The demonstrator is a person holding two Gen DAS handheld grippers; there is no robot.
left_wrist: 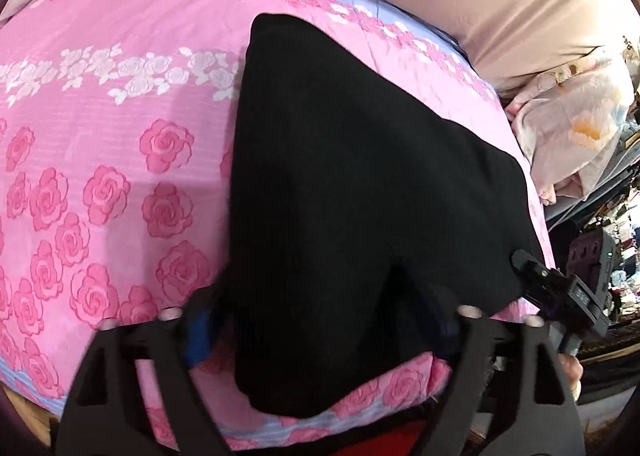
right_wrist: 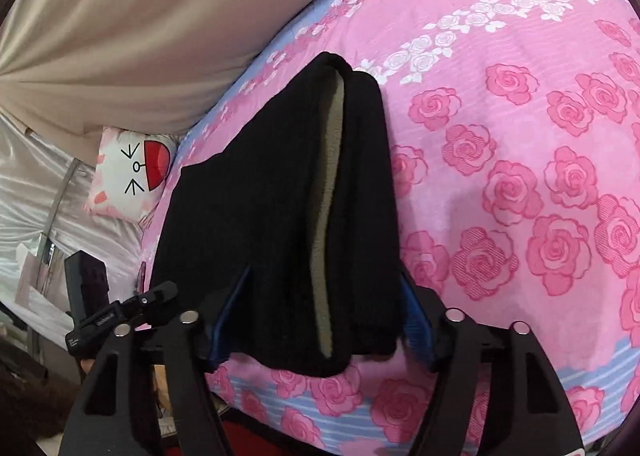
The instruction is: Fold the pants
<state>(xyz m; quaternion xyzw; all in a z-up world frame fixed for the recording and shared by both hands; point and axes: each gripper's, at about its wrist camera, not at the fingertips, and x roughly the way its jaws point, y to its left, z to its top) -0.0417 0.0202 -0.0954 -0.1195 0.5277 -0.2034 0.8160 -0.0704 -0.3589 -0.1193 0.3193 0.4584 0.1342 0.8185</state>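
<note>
Black frame arms of the left gripper [left_wrist: 320,320] fill the bottom of its own view, and its blue-padded fingers [left_wrist: 198,340] stand wide apart on either side of the near end of the black pants [left_wrist: 344,183]; the jaws are spread and the cloth between them looks loose rather than pinched, though the right-hand pad is mostly hidden by dark fabric. From this camera the pants lie folded into a broad dark wedge on the pink rose-print bedspread [left_wrist: 100,175], narrowing toward the far end and hanging slightly over the near edge of the bed. At the right edge of the left view, the other tool's black tip touches or sits just beside the pants' right border. In the right wrist view, the right gripper [right_wrist: 320,332] likewise has its jaws spread, blue fingers [right_wrist: 418,330] flanking the pants [right_wrist: 256,215] without visibly clamping them. Here a strip of olive-tan lining [right_wrist: 326,223] shows along a lengthwise fold between two dark layers. The bedspread [right_wrist: 520,175] stretches away to the right, with a beige sheet [right_wrist: 140,27] beyond it and a white cartoon-face pillow [right_wrist: 128,171] beside the bed's far-left corner. The left gripper's body shows at lower left, near the pants' edge.
</note>
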